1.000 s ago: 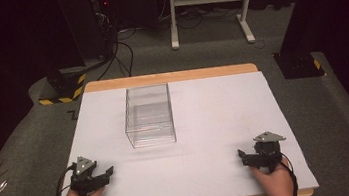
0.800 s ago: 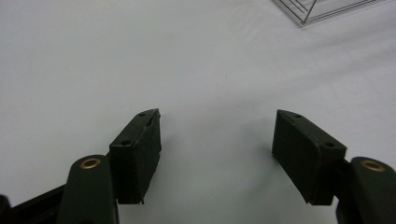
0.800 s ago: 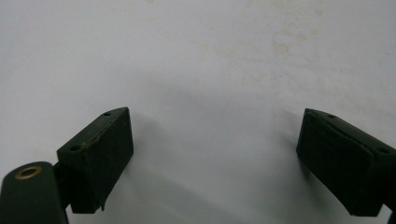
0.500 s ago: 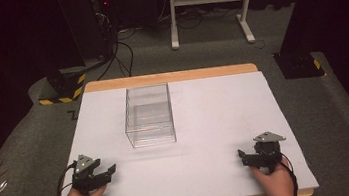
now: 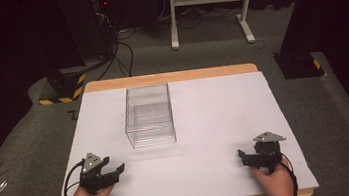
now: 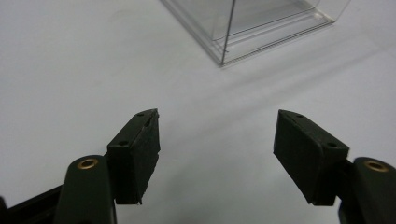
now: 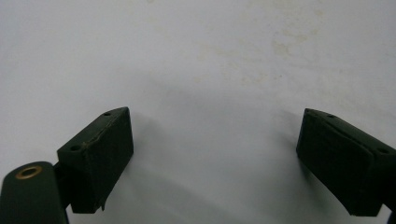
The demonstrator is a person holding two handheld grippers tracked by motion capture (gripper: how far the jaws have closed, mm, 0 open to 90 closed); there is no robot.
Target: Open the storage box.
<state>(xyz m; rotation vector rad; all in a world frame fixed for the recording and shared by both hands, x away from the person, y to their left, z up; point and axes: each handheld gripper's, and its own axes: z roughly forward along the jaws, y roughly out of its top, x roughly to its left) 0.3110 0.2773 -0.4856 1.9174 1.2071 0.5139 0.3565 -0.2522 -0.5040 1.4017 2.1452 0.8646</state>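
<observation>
Clear, thin-walled plastic makes up the box point(image 5: 148, 115), the one thing on the white table point(image 5: 215, 118), and from these views I judge it light, stiff, slick and easy to crack or scuff if squeezed hard. It looks empty; whether its top is open or lidded I cannot tell. A wall pinched near an upper edge, or two opposite sides pressed with one gripper each, would seem the safest hold, since the smooth faces may slip under a single narrow pinch. The left gripper point(image 5: 105, 174) rests at the near left of the table with its jaws spread wide and nothing between them; in the left gripper view the box point(image 6: 252, 28) sits ahead of and a little to the right of the fingers point(image 6: 137, 149), near but apart, its closest bottom corner pointing toward the gap. The right gripper point(image 5: 250, 158) rests at the near right, its jaws also wide and empty, aimed across the table toward the left one; in the right gripper view bare table lies ahead of its fingers point(image 7: 100, 149), and in the high view the box stands well apart from them, off to their right.
</observation>
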